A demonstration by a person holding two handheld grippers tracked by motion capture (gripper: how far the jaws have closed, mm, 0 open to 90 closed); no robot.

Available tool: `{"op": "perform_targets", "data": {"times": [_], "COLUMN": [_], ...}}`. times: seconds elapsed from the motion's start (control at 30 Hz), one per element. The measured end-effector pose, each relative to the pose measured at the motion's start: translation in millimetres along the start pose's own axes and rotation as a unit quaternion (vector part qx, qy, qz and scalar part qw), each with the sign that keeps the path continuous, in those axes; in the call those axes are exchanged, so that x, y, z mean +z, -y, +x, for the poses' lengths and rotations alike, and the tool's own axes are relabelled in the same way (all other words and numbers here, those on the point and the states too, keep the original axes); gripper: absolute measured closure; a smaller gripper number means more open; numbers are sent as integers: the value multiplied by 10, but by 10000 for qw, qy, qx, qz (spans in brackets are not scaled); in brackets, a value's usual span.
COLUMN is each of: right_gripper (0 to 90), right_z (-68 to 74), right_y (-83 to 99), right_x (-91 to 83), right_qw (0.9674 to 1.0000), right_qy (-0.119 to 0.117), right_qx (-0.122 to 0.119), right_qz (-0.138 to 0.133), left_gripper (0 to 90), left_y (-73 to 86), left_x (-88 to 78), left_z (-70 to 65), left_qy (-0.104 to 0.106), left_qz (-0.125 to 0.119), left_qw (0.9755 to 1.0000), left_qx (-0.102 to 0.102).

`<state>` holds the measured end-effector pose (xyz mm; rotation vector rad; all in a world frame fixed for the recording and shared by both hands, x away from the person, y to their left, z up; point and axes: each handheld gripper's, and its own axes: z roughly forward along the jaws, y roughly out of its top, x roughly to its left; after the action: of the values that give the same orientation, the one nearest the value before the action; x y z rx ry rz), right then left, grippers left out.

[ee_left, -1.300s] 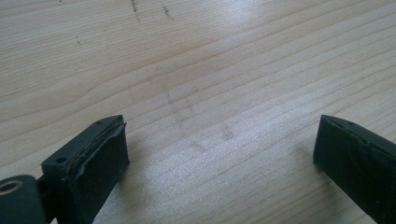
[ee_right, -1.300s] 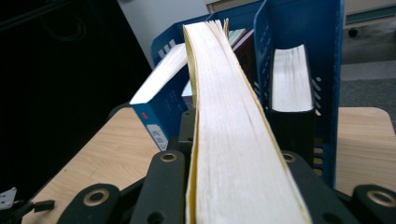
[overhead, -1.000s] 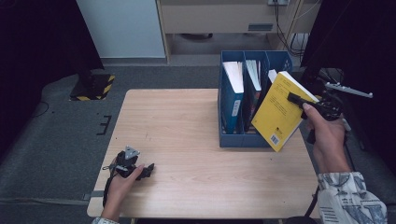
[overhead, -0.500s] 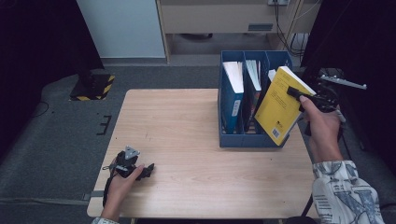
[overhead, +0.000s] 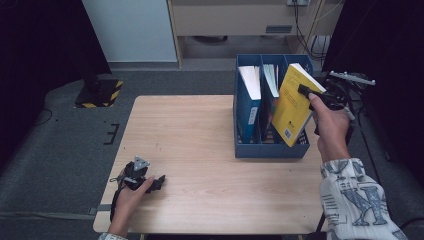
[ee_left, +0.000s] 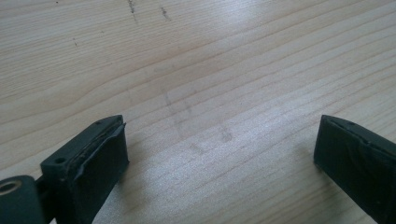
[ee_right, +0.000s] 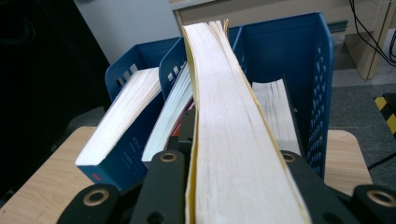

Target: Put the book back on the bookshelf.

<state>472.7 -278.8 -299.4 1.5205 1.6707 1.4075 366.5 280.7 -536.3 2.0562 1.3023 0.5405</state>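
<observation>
A thick yellow book (overhead: 291,107) hangs tilted over the right end of the blue file organizer (overhead: 270,151). My right gripper (overhead: 306,92) is shut on its upper edge. In the right gripper view the book's page edge (ee_right: 233,130) runs up between the jaws of the right gripper (ee_right: 229,186), with the organizer's compartments (ee_right: 322,70) behind it. My left gripper (overhead: 160,180) rests on the wooden table (overhead: 200,135) near its front left corner. Its jaws stand wide apart in the left gripper view (ee_left: 219,154), with only bare wood between them.
The organizer holds a blue-covered book (overhead: 250,97) in its left slot, a thinner one (overhead: 270,80) in the middle and another (ee_right: 275,107) at the right. A white cabinet (overhead: 130,30) and dark floor lie beyond the table. Cables hang at the right.
The right hand has carried the yellow book a little up and away, farther over the organizer. The left hand and its gripper have stayed where they were.
</observation>
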Motion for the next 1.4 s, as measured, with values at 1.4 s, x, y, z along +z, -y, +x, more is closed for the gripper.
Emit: {"op": "perform_targets", "data": {"times": [1.4], "right_gripper": [739], "right_z": [197], "right_y": [45], "right_x": [823], "right_qw": [9990], "right_qy": [422], "right_qx": [-82], "right_qz": [97], "left_gripper": [22], "left_y": [-7], "left_x": [8], "left_z": [10], "left_qy": [28], "left_qz": [-14], "left_qw": [10000], "left_qx": [36]}}
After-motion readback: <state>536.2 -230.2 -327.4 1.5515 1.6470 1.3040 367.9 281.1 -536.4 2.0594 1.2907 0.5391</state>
